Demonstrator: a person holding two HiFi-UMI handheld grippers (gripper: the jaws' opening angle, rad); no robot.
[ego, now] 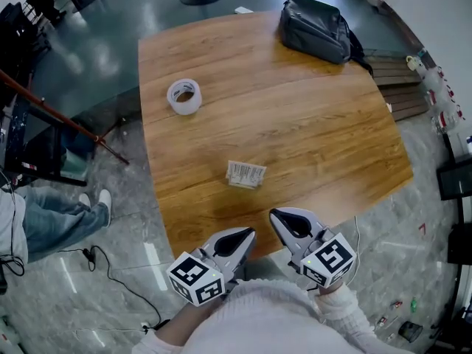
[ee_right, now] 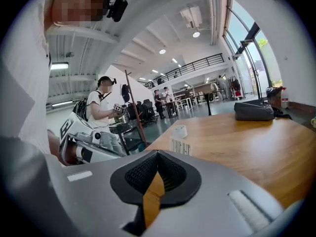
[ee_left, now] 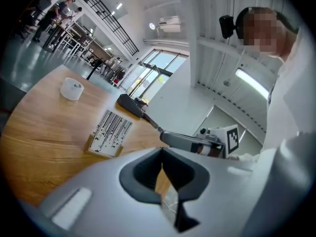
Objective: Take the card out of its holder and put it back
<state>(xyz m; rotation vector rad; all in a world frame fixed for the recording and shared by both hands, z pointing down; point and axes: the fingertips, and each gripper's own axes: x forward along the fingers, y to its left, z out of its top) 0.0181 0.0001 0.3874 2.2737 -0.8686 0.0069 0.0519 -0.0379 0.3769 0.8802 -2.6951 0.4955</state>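
A white card printed with black bars stands in a small wooden holder (ego: 245, 174) near the middle of the wooden table (ego: 332, 139). The left gripper view shows the card (ee_left: 111, 131) ahead and to the left. In the right gripper view the card (ee_right: 180, 145) sits just beyond the jaws. My left gripper (ego: 249, 233) and right gripper (ego: 274, 214) hover side by side over the table's near edge, short of the card. Both are shut with nothing between the pads, and the same shows at the left gripper (ee_left: 162, 152) and right gripper (ee_right: 158, 154) in their own views.
A roll of clear tape (ego: 184, 96) lies at the table's far left. A dark bag (ego: 317, 28) rests on the far right corner. A seated person's legs (ego: 51, 216) and cables are on the floor to the left. Other people stand further back (ee_right: 103, 107).
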